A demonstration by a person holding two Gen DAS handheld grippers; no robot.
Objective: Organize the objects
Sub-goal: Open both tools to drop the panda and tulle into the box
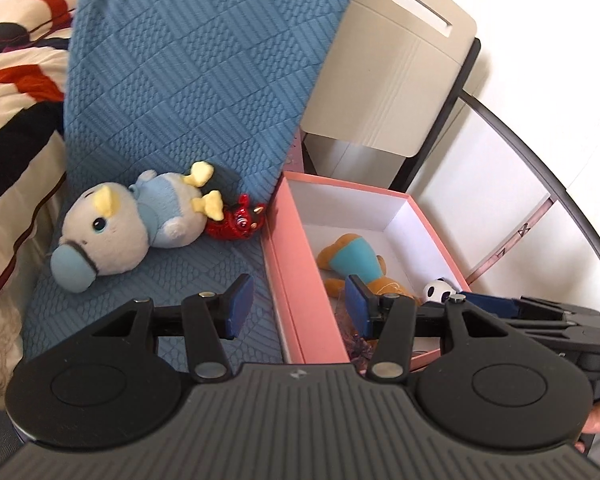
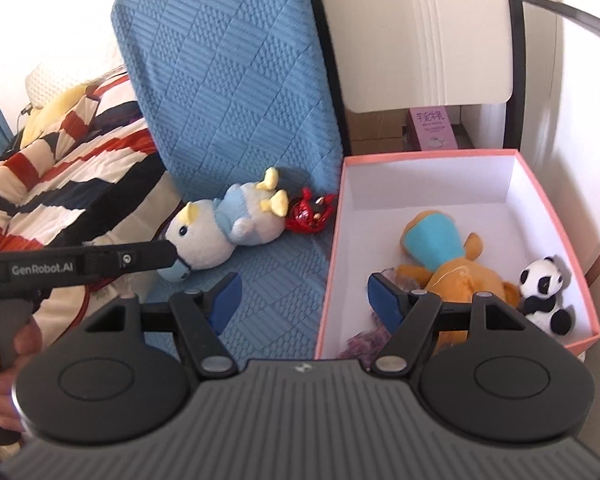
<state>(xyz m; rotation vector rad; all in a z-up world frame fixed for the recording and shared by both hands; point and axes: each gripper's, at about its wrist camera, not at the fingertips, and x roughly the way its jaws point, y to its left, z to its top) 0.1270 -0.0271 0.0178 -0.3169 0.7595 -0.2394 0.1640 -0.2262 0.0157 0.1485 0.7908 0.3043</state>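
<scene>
Toys are split between the blue cover (image 2: 236, 92) and the pink box (image 2: 556, 216). On the cover I see a white and blue plush (image 1: 128, 224) lying on its side, with a small red toy (image 1: 238, 220) touching its yellow feet and sitting just beside the box's left wall. Inside the box lie an orange plush (image 2: 448, 260), a panda (image 2: 546, 294) against the right wall, and something purple (image 2: 364, 340) at the near edge; the far half of the box floor is bare. My left gripper (image 1: 296, 306) is spread wide, straddling the box's left wall, holding nothing. My right gripper (image 2: 304, 298) is spread wide too, one finger over the cover, the other inside the box.
</scene>
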